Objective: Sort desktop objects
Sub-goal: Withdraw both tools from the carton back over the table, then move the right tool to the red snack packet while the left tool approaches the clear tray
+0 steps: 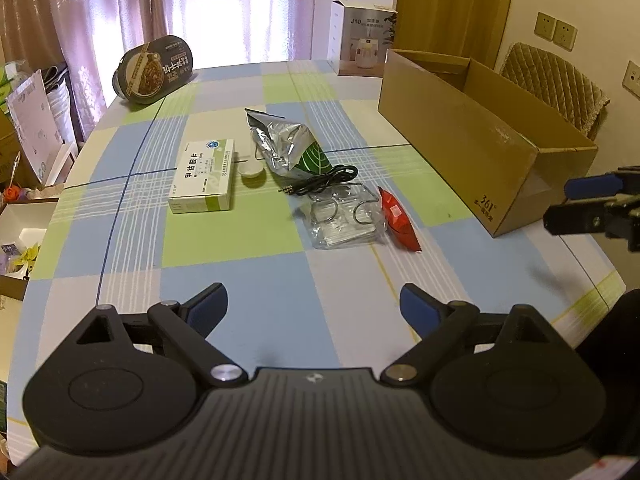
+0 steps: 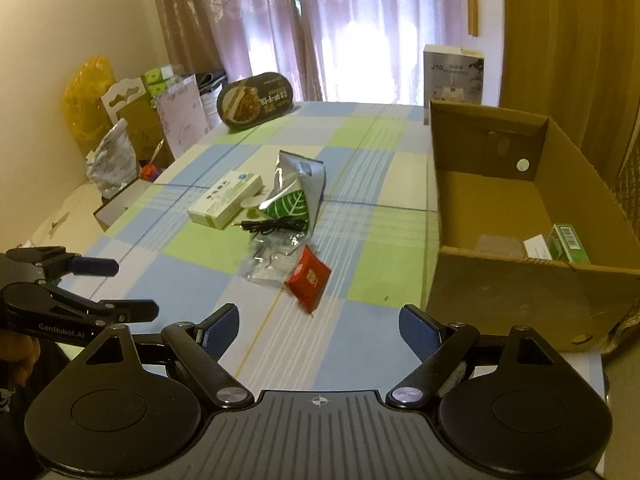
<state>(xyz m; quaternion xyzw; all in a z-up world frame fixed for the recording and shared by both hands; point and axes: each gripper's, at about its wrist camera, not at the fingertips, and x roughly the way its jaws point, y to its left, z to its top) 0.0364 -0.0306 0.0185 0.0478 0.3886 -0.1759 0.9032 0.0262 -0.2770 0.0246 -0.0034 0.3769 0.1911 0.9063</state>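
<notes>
Hovering open, empty: L gripper (image 1: pixel 314 306) & R gripper (image 2: pixel 319 326), above table (image 1: pixel 240 280).

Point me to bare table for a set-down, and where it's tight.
Free: the near strip between both open grippers and the red packet; the far stretch between the foil bag and the noodle bowl; left of the medicine box. Crowded: mid-table cluster of foil bag, cable, clear packet, red packet beside the cardboard box.

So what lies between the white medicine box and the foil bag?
A small white cap-like piece sits between the medicine box and the foil bag. The left wrist view shows it best; it is too small to identify.
</notes>
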